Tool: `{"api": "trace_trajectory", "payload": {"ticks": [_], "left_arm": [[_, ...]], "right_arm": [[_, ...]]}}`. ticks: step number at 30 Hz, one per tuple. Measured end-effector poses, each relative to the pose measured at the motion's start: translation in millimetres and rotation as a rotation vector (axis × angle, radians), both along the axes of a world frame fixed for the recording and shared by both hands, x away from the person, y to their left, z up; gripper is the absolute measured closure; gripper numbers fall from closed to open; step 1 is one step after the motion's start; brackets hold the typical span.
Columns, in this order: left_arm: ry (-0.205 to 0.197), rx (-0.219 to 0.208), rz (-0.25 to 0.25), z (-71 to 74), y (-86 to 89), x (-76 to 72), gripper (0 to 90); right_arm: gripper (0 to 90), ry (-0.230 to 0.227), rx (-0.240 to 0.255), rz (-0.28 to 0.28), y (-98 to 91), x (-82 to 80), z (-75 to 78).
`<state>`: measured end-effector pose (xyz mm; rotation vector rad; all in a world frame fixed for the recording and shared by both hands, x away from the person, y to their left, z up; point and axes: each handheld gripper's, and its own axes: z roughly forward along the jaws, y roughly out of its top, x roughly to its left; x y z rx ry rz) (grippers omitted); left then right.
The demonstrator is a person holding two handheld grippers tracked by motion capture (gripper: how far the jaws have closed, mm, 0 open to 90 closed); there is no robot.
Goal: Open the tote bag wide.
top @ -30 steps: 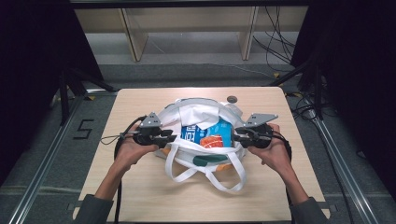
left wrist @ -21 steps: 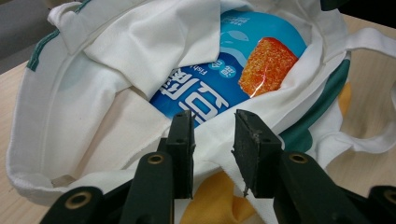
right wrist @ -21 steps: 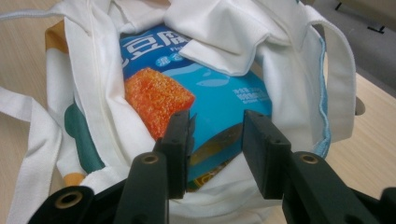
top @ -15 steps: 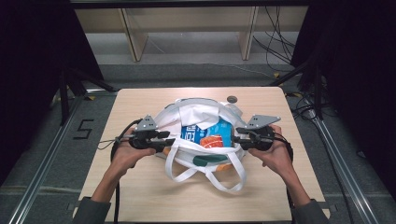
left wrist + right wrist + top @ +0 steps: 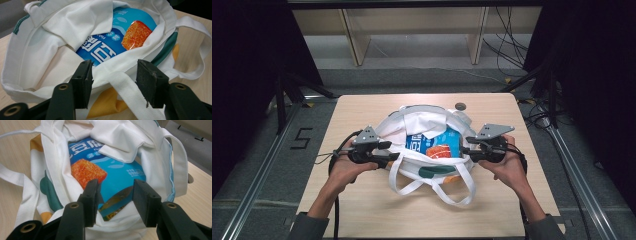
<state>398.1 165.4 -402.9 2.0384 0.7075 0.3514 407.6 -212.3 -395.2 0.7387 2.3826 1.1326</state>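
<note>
Both the left gripper (image 5: 113,75) and right gripper (image 5: 115,195) stood with jaws parted at opposite rims of the white tote bag (image 5: 422,120), a blue snack packet (image 5: 434,142) lying inside.

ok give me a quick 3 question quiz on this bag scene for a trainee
1. True or false: the blue snack packet lies inside the white tote bag.
2. Which tool has a bag strap running between its open jaws? A) left tool B) right tool
3. Fill in: the small round grey object sits on the table beyond the bag's ____ edge.

Key
1. true
2. A; the right tool's open jaws frame the packet's end and the bag rim instead
3. far
</note>
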Motion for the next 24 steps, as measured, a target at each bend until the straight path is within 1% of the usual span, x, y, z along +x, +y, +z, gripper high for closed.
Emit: {"api": "trace_trajectory", "payload": {"ticks": [1, 2, 3, 4, 5, 6, 7, 8, 9, 10, 11, 12, 14, 15, 16, 18, 19, 20, 21, 22, 23, 24], "left_arm": [[-0.004, 0.003, -0.001, -0.1, -0.2, -0.3, 44.5], [0.005, -0.002, -0.004, -0.4, -0.5, -1.2, 43.8], [0.002, -0.004, -0.009, -0.2, -0.7, -2.2, 43.7], [-0.003, -0.003, -0.022, 0.0, -0.1, -2.5, 43.3], [-0.004, -0.007, -0.012, -0.1, -0.3, -4.4, 42.4], [-0.010, 0.000, -0.012, 0.5, 0.4, -4.8, 40.8], [-0.006, -0.007, 0.003, 0.5, 0.3, -5.6, 38.3], [-0.009, -0.002, 0.018, 1.6, 1.5, -5.9, 36.6], [-0.012, -0.011, 0.013, 1.7, 2.5, -5.8, 37.0], [-0.006, -0.021, 0.005, 1.5, 3.3, -5.9, 37.1], [-0.004, -0.023, 0.013, 1.3, 3.8, -7.0, 37.0], [-0.005, -0.014, 0.010, 1.5, 4.5, -7.4, 36.6], [0.002, -0.022, 0.018, 0.2, 4.8, -9.0, 34.8], [0.001, -0.021, 0.023, 0.1, 5.2, -9.7, 33.9], [0.001, -0.026, 0.018, -0.2, 5.6, -10.0, 33.2], [-0.002, -0.026, 0.022, 0.0, 6.4, -12.2, 32.9], [-0.001, -0.037, 0.024, -0.9, 6.5, -13.2, 32.7], [-0.006, -0.033, 0.015, -1.0, 7.6, -13.3, 32.4], [-0.008, -0.037, 0.017, -1.9, 7.9, -13.9, 31.9], [0.003, -0.037, 0.026, -2.0, 7.9, -15.4, 31.5], [0.004, -0.043, 0.026, -3.0, 7.8, -16.1, 31.3], [0.006, -0.037, 0.027, -3.0, 8.0, -16.8, 31.1]], "right_arm": [[56.8, -0.002, -0.001, 0.002, -0.2, 0.0, -0.3], [56.4, -0.004, -0.001, 0.004, -0.4, -0.1, -0.3], [55.8, -0.009, -0.001, 0.009, -0.6, 0.0, -0.9], [54.9, 0.000, 0.007, -0.009, -0.7, -1.7, -0.9], [53.6, -0.001, 0.010, -0.012, -0.9, -2.1, -1.3], [52.6, -0.003, 0.009, -0.013, -2.1, -2.5, -1.0], [51.5, 0.001, 0.008, -0.019, -2.8, -3.6, -0.7], [50.0, -0.009, 0.006, -0.009, -3.5, -3.0, -1.1], [48.7, -0.006, 0.016, -0.013, -4.5, -2.8, -1.3], [48.1, 0.020, 0.024, -0.032, -5.3, -4.5, -0.8], [47.9, 0.021, 0.022, -0.031, -6.4, -5.1, -0.4], [47.0, 0.015, 0.029, -0.034, -6.0, -6.2, -1.3], [46.0, 0.007, 0.028, -0.030, -7.6, -6.7, -1.2], [45.5, 0.023, 0.037, -0.041, -6.9, -9.2, -1.2], [45.0, 0.016, 0.032, -0.032, -7.6, -9.3, -1.0], [44.5, 0.017, 0.036, -0.032, -8.3, -11.3, -0.9], [44.3, 0.008, 0.028, -0.022, -9.9, -11.0, -0.2], [44.0, 0.006, 0.029, -0.021, -10.3, -12.2, -0.3], [43.8, 0.002, 0.033, -0.031, -11.1, -13.4, -0.4], [43.5, 0.011, 0.035, -0.035, -11.9, -14.7, -0.5], [43.0, 0.006, 0.039, -0.040, -12.7, -15.4, -0.7], [42.8, 0.018, 0.044, -0.034, -13.4, -15.9, -0.8]]}}
